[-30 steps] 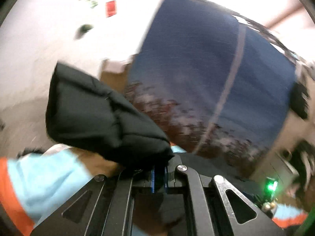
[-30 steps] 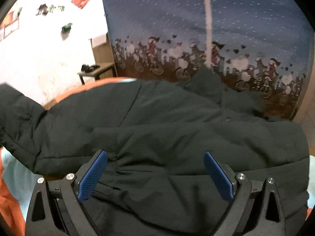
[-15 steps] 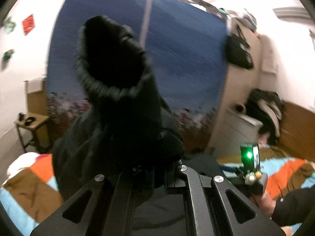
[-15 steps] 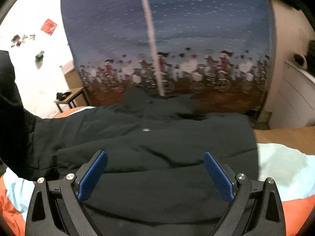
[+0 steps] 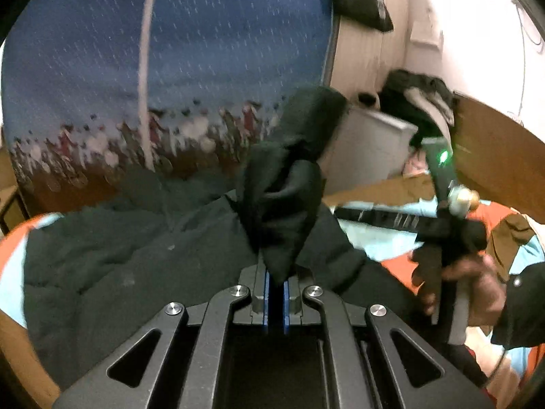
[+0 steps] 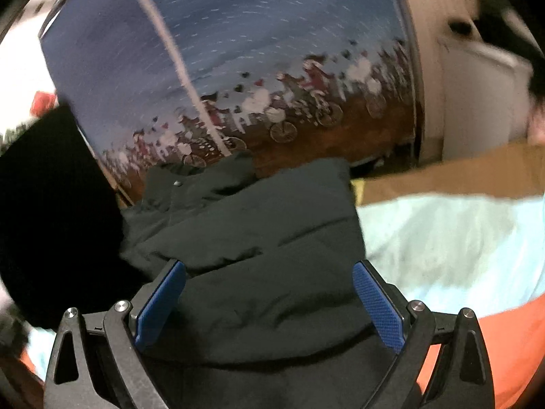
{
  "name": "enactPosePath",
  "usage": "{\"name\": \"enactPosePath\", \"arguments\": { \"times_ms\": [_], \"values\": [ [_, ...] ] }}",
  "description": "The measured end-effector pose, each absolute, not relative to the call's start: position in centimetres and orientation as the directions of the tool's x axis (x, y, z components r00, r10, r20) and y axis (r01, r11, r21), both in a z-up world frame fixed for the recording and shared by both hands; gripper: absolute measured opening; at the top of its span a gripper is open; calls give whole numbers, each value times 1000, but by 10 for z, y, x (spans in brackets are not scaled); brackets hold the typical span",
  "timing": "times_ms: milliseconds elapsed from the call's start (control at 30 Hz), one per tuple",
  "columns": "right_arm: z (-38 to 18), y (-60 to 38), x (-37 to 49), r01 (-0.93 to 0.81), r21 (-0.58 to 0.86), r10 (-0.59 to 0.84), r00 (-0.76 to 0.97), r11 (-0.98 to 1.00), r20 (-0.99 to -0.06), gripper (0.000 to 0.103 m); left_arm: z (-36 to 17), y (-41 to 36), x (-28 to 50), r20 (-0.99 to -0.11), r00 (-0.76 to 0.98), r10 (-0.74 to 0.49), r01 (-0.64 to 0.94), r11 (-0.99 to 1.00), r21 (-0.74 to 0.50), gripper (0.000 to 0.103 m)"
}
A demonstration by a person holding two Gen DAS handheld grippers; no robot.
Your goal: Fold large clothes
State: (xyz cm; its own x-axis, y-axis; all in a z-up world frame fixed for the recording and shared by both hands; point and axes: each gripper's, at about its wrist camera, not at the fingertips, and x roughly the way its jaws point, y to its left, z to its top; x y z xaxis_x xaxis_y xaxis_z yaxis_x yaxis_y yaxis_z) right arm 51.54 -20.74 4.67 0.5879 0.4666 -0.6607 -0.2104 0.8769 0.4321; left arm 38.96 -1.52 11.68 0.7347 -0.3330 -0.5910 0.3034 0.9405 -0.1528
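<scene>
A large dark padded jacket (image 5: 143, 259) lies spread on the bed. My left gripper (image 5: 276, 286) is shut on its sleeve (image 5: 289, 184), which stands up from the blue pads and hangs over the jacket's body. In the right wrist view the jacket (image 6: 259, 245) lies below my right gripper (image 6: 269, 293), whose blue pads (image 6: 378, 303) stand wide apart with no cloth pinched between them. The lifted sleeve (image 6: 51, 211) shows as a black mass at the left. In the left wrist view a hand (image 5: 477, 283) holds the right gripper's handle at the right.
The bed cover (image 6: 442, 238) is pale blue, orange and brown. A blue printed wardrobe curtain (image 5: 204, 68) stands behind the bed, with a white cabinet (image 5: 371, 146) and piled clothes (image 5: 419, 102) to its right. A wooden headboard (image 5: 494, 156) runs along the right.
My left gripper has swung the sleeve from the bed's left side across over the jacket's body. The right gripper has shifted toward the jacket's right edge, still open.
</scene>
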Motion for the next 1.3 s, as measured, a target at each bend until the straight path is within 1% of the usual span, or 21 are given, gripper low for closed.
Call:
{"name": "enactPosePath", "arguments": {
  "times_ms": [100,167,267,333,367,433,467,500,567,667,800,933,1000,1033,1133,1167,1300],
  "values": [
    [36,-230,520,-146,546,523,563,825,-640,99,85,-22,394,-638,690,-342,298,937,-180,4],
    [30,-240,523,-123,610,567,545,783,-618,99,74,-24,396,-660,667,-346,294,936,-194,4],
    [23,-246,527,-106,693,638,509,713,-578,99,57,-20,402,-689,624,-369,279,928,-245,6],
    [18,-246,529,-97,739,681,484,666,-550,99,54,-17,401,-702,607,-372,269,928,-260,7],
    [15,-246,531,-89,766,707,465,637,-533,99,51,-16,402,-707,598,-377,268,926,-267,8],
    [8,-244,533,-65,809,746,436,584,-504,99,50,-16,401,-711,579,-398,274,917,-290,16],
    [4,-243,535,-50,828,764,420,559,-490,99,48,-16,402,-712,564,-419,282,908,-311,30],
    [-1,-242,536,-34,841,777,406,540,-482,99,46,-14,402,-709,543,-449,291,893,-343,54],
    [-6,-240,537,-12,842,776,396,540,-491,99,46,-11,400,-689,522,-502,299,865,-403,77],
    [-9,-238,537,-7,841,777,386,541,-497,99,50,-8,398,-688,520,-506,300,862,-407,78],
    [-15,-245,535,23,869,799,383,494,-464,99,56,0,390,-696,513,-502,285,865,-413,78],
    [-20,-260,528,45,897,813,403,440,-420,99,64,19,373,-696,542,-471,244,881,-406,78],
    [-20,-263,526,41,899,814,408,436,-413,99,69,31,363,-698,556,-450,216,890,-402,79],
    [-19,-262,526,53,897,821,382,438,-424,99,71,39,358,-696,566,-442,201,892,-404,80],
    [-12,-246,524,-16,851,807,328,524,-491,100,80,64,344,-689,610,-392,140,909,-393,85],
    [-12,-240,522,-35,838,803,309,545,-509,100,83,74,339,-700,611,-369,104,915,-391,87],
    [-10,-210,513,-110,759,758,241,642,-606,100,93,119,323,-707,666,-239,-34,937,-348,88]
  ]
}}
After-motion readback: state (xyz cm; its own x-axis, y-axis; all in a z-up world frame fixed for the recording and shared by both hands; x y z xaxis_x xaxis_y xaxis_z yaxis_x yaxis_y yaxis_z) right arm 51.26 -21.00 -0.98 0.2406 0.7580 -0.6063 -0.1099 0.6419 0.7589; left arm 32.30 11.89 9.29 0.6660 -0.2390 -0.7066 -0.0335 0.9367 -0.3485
